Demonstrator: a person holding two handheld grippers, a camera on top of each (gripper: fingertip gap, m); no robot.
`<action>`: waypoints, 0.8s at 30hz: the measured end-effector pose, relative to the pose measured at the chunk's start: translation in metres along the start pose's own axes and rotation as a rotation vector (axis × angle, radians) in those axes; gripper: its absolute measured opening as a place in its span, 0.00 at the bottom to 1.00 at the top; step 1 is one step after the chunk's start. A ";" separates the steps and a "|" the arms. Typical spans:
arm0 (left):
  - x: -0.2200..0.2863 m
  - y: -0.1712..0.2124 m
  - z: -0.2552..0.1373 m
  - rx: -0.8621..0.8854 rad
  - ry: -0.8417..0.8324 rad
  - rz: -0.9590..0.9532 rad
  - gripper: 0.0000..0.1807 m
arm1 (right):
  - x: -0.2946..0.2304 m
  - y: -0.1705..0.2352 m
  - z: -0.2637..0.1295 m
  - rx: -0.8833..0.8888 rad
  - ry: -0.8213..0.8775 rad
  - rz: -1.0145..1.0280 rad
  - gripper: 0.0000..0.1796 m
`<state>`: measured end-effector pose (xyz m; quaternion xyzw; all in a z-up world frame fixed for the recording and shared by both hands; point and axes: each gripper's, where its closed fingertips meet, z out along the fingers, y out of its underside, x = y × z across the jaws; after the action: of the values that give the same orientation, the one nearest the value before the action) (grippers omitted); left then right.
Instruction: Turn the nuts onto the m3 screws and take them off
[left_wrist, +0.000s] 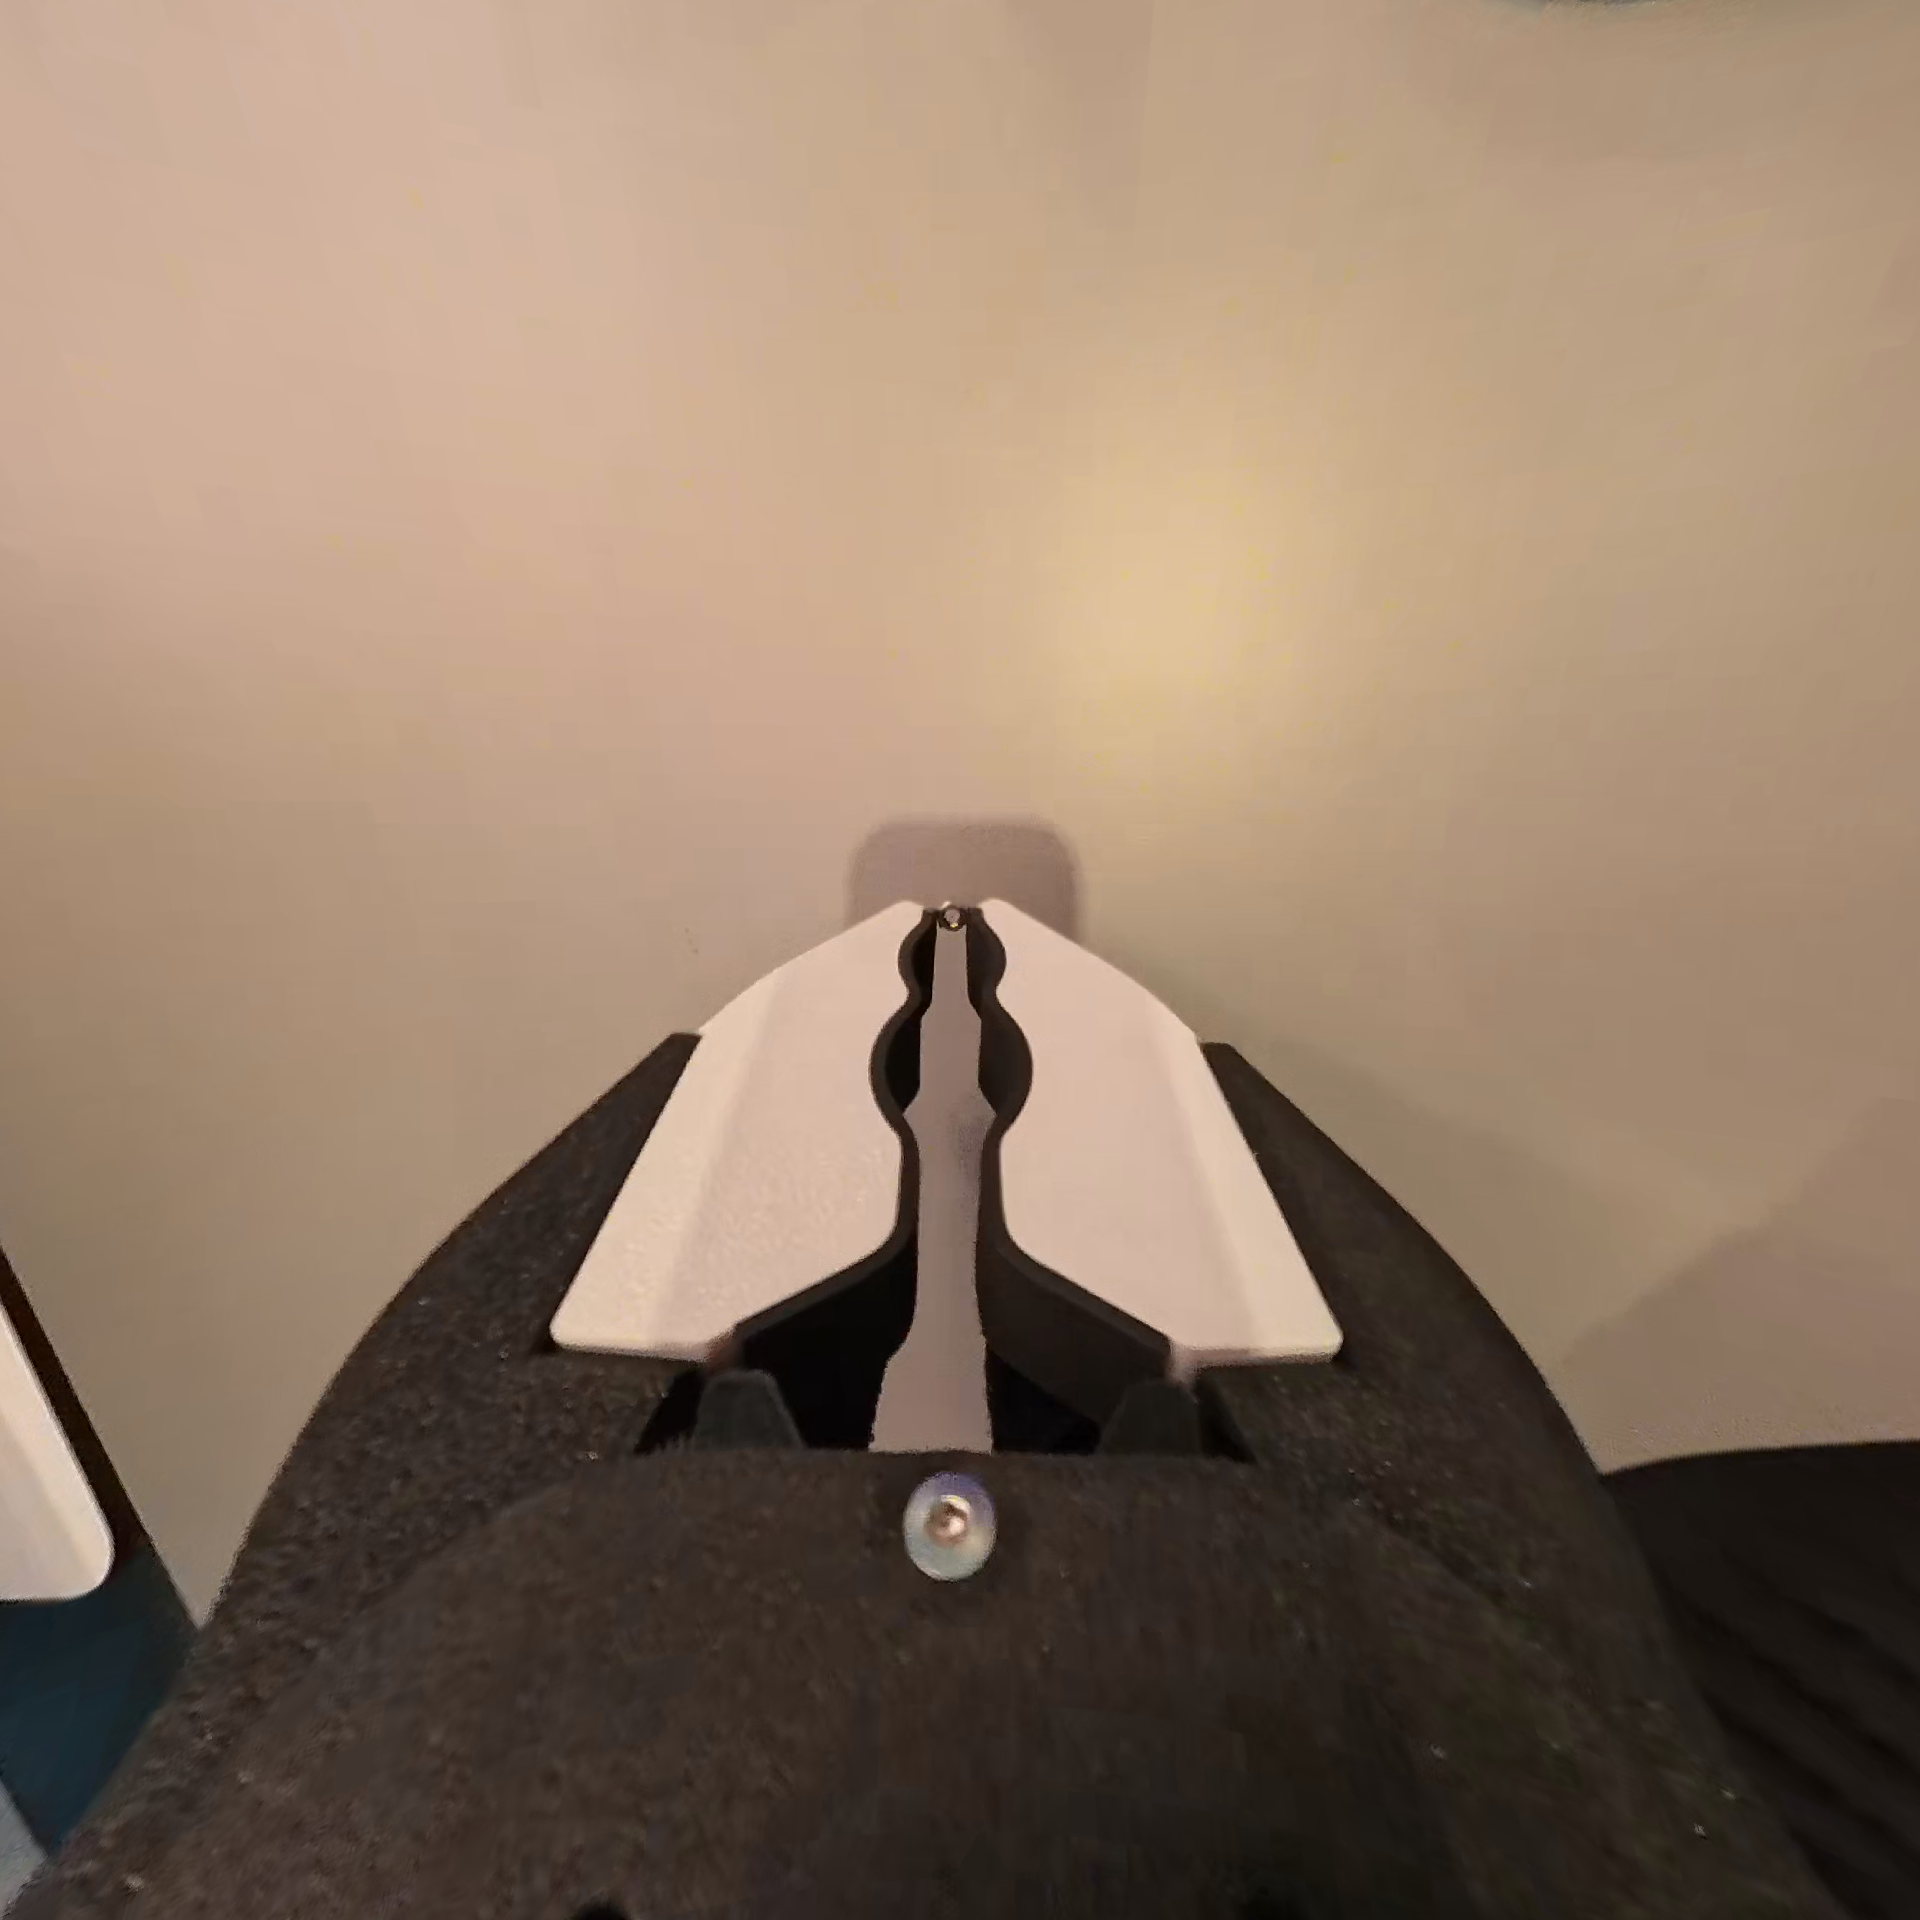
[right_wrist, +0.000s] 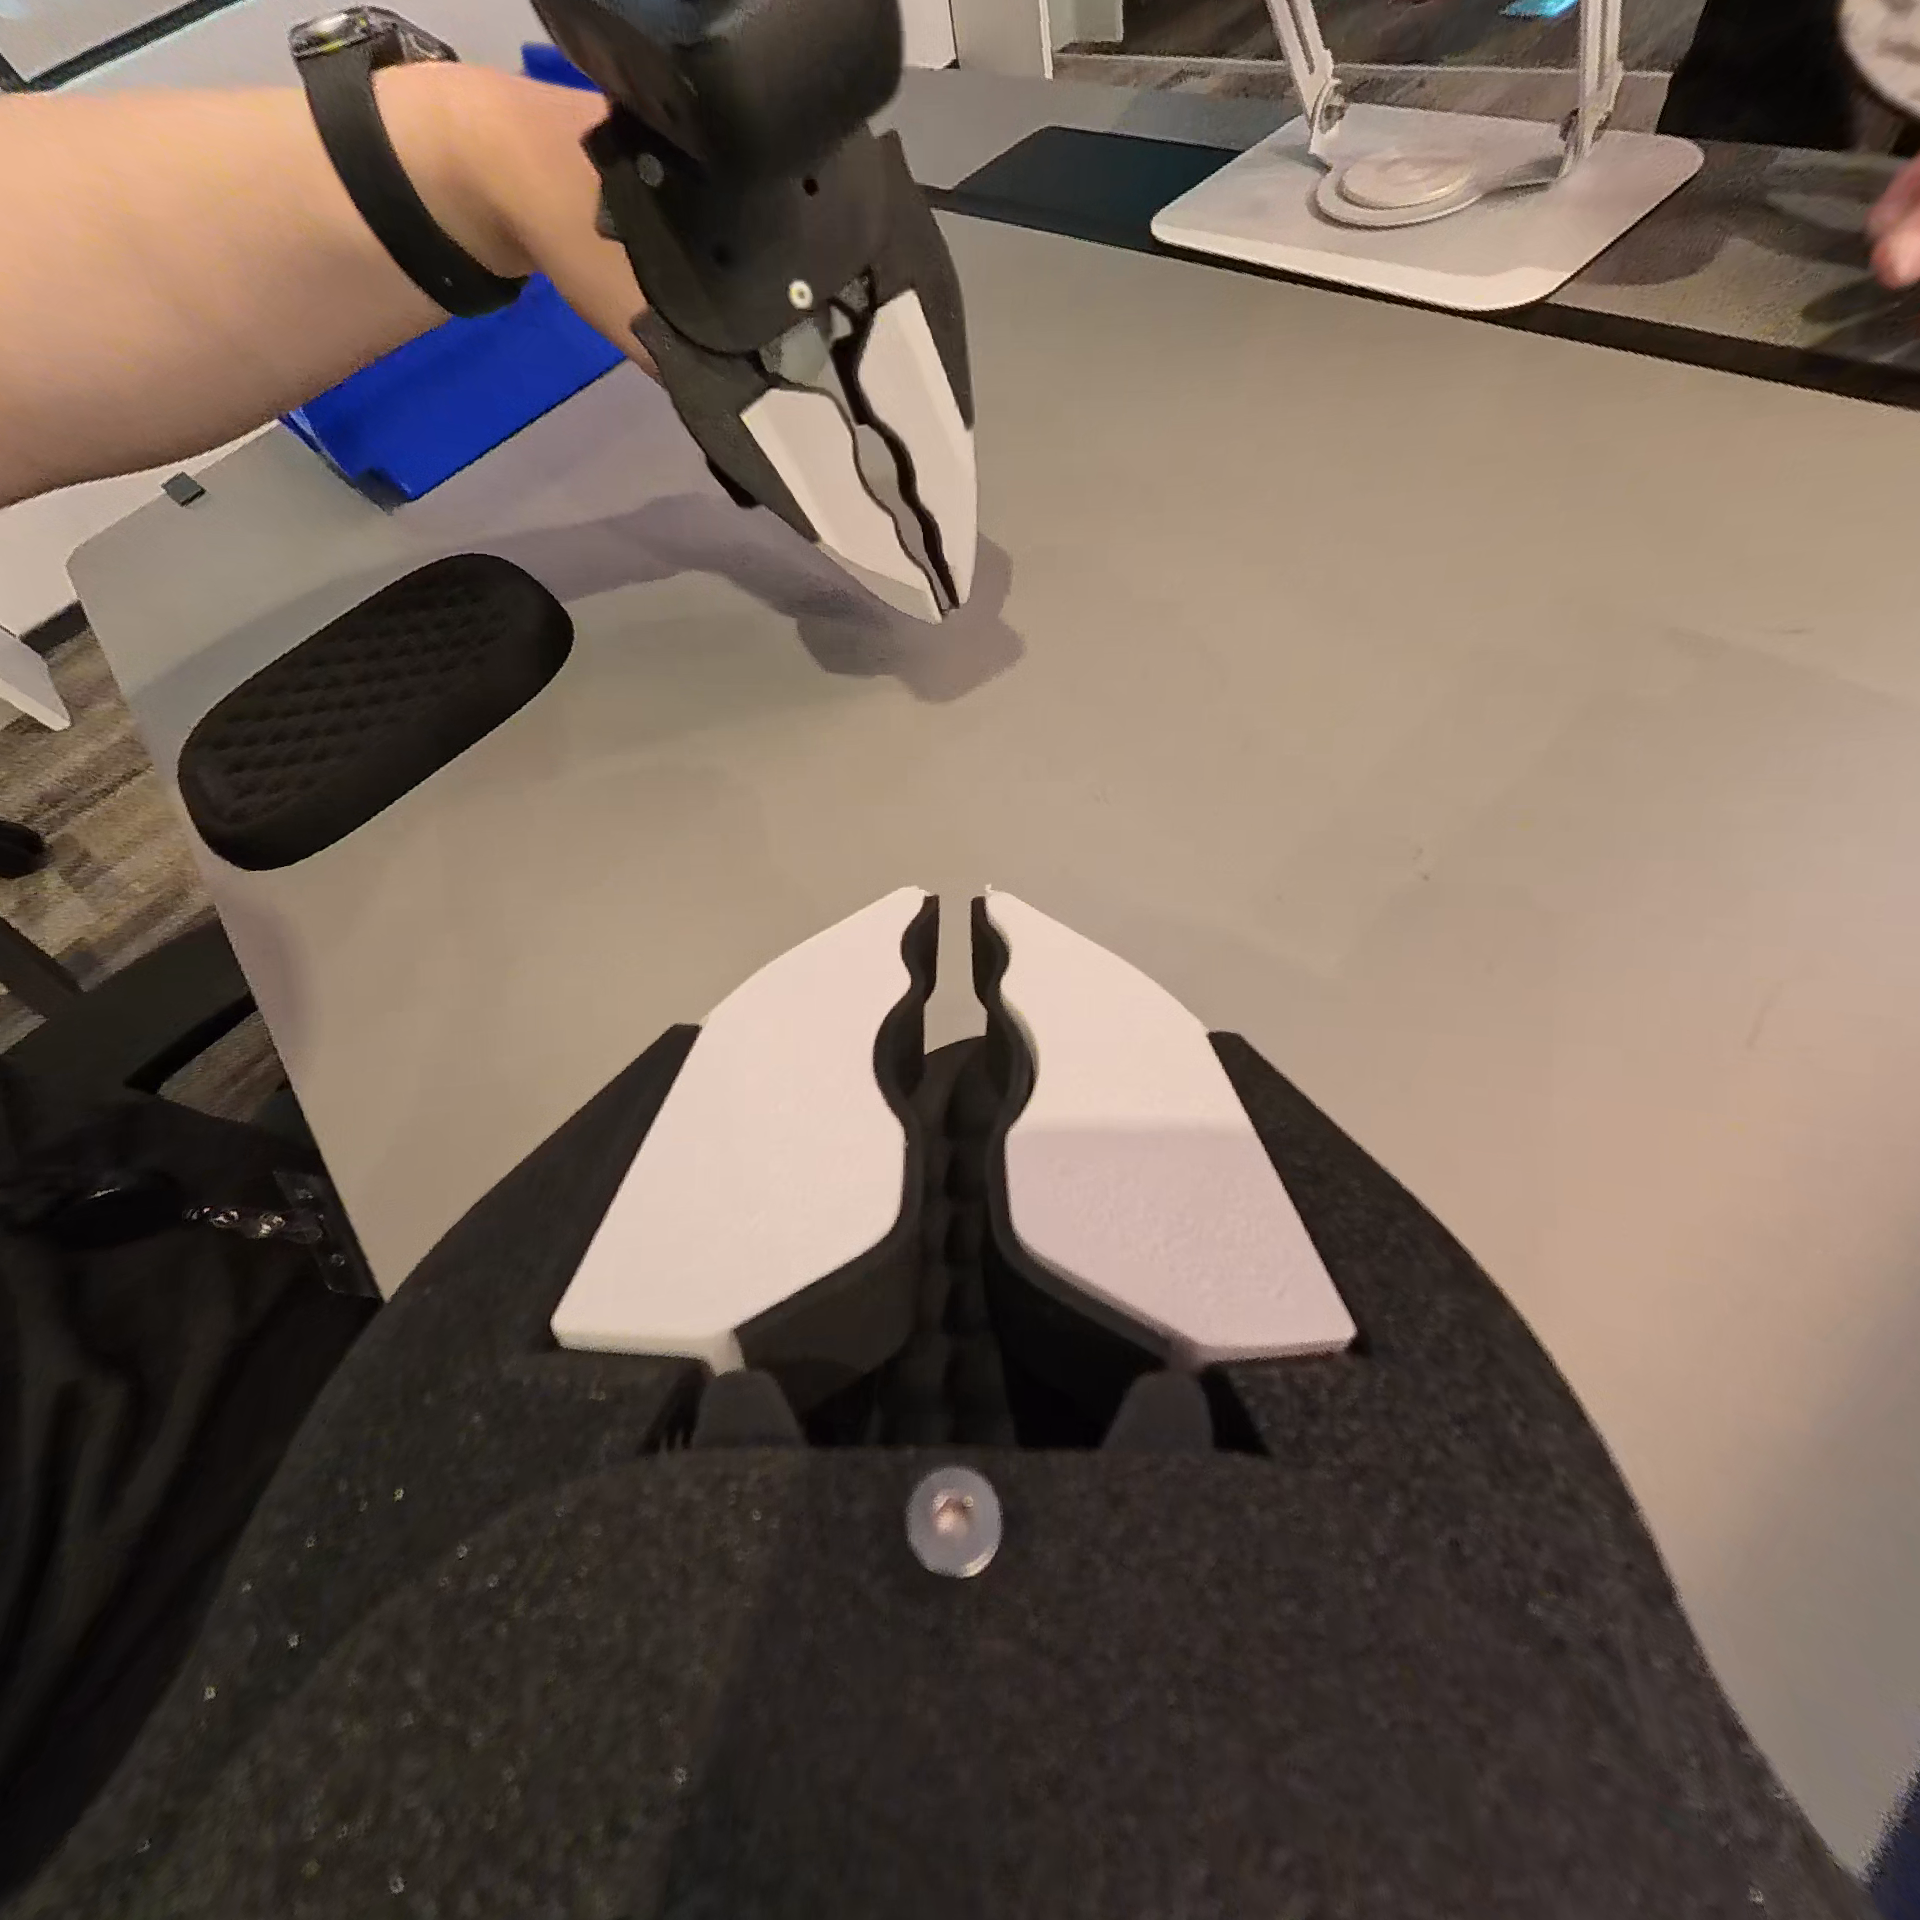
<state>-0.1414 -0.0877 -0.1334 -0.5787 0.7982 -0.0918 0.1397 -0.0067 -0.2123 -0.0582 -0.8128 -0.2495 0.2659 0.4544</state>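
Observation:
My left gripper (left_wrist: 951, 906) points down at the grey table (left_wrist: 935, 468), with its tips close to the surface. Its jaws are almost closed on a tiny round metal piece (left_wrist: 951, 915) with a dark centre, which looks like a nut. The left gripper also shows in the right wrist view (right_wrist: 945, 608), tips down at the table (right_wrist: 1351, 727); the nut is too small to make out there. My right gripper (right_wrist: 956, 899) hovers over the table nearer the front. Its tips are a narrow gap apart and hold nothing. No screw shows in either view.
A forearm with a black watch strap (right_wrist: 395, 177) holds the left gripper. A blue bin (right_wrist: 468, 384) stands behind it at the left. A black chair armrest (right_wrist: 374, 712) is at the table's left edge. A white stand base (right_wrist: 1434, 208) sits at the back right. Tip to tip, the grippers are about 20 cm apart.

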 end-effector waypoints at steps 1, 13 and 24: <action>-0.002 0.001 0.003 -0.015 -0.001 -0.005 0.03 | 0.000 0.000 0.001 0.002 -0.004 0.000 0.03; -0.008 0.005 0.016 -0.068 0.025 -0.065 0.03 | 0.004 0.003 -0.005 0.021 -0.030 0.011 0.02; -0.007 0.005 0.020 -0.061 0.053 -0.099 0.03 | 0.007 0.005 -0.016 0.032 -0.024 0.020 0.02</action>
<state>-0.1370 -0.0793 -0.1533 -0.6187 0.7746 -0.0896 0.0959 0.0094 -0.2199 -0.0573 -0.8046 -0.2428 0.2841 0.4615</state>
